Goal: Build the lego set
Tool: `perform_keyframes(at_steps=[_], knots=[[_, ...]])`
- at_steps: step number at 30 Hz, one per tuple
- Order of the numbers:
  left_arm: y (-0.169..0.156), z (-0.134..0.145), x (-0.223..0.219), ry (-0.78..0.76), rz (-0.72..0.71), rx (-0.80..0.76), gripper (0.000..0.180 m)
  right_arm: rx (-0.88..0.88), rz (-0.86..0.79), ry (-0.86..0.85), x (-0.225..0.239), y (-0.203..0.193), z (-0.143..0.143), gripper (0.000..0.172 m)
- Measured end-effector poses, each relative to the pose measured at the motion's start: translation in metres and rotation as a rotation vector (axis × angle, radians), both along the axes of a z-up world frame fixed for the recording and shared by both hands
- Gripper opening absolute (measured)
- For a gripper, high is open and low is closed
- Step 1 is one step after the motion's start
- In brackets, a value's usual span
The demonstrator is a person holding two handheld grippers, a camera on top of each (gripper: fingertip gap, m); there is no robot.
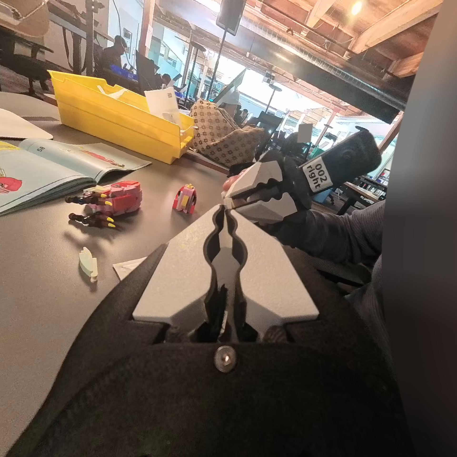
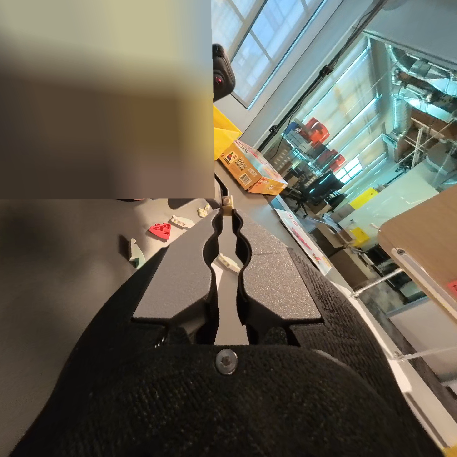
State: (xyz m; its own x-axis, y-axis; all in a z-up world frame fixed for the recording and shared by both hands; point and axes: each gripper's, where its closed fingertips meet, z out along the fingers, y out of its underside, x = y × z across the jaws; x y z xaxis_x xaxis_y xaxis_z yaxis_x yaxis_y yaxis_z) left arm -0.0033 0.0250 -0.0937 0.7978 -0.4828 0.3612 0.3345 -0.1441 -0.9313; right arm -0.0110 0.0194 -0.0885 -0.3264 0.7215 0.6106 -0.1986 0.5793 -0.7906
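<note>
Grey and wide, the table (image 1: 44,284) fills the foreground of a large workshop with timber ceiling beams and tall windows. Taking the yellow bin (image 1: 118,116) at the table's far side as the landmark: an open instruction booklet (image 1: 49,168) lies just in front of the bin and to its left, and a patterned brown bag (image 1: 217,133) sits right beside the bin's right end. In the right wrist view an orange toy box (image 2: 252,170) lies near a yellow corner of a bin, farther along the table edge.

Nearer than the bin, past the booklet, lies a red and pink brick model (image 1: 116,197) with dark legs ending in yellow claws, and a smaller red and pink brick piece (image 1: 185,199) stands just to its right. Nearer still lies a pale curved piece (image 1: 87,264). The right wrist view shows a red wedge plate (image 2: 160,230) and several small white pieces (image 2: 181,221) on the table.

Well in front of the bin's right end, the two grippers meet tip to tip above the table. The left gripper (image 1: 223,209) has its fingers pressed together, with nothing visible between them. The right gripper (image 2: 227,212), held in a black-gloved hand (image 1: 309,222), pinches a small tan brick (image 2: 227,206) at its fingertips, both pads against its sides.
</note>
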Motion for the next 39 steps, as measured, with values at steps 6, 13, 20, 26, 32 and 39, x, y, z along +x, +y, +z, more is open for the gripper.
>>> perform_keyframes(at_steps=[6, 13, 20, 26, 32, 39], knots=[[-0.011, 0.011, 0.012, -0.056, -0.121, 0.060, 0.033, 0.051, -0.030, 0.026, -0.002, 0.004, 0.003, 0.006], [-0.009, 0.012, 0.012, -0.083, -0.123, 0.055, 0.016, 0.061, -0.031, 0.008, -0.004, 0.002, -0.005, 0.006], [-0.001, 0.005, -0.022, -0.012, 0.095, 0.009, 0.031, -0.078, -0.196, 0.007, -0.011, 0.041, -0.005, 0.006], [0.004, -0.024, -0.004, 0.170, 0.059, -0.164, 0.029, -0.121, -0.350, 0.087, -0.004, 0.075, 0.001, 0.006], [0.012, -0.082, 0.001, 0.394, 0.097, -0.509, 0.025, -0.185, -0.367, 0.060, -0.004, 0.086, -0.004, 0.005], [0.015, -0.096, -0.002, 0.448, 0.118, -0.607, 0.024, -0.184, -0.362, 0.046, -0.005, 0.086, -0.007, 0.005]])
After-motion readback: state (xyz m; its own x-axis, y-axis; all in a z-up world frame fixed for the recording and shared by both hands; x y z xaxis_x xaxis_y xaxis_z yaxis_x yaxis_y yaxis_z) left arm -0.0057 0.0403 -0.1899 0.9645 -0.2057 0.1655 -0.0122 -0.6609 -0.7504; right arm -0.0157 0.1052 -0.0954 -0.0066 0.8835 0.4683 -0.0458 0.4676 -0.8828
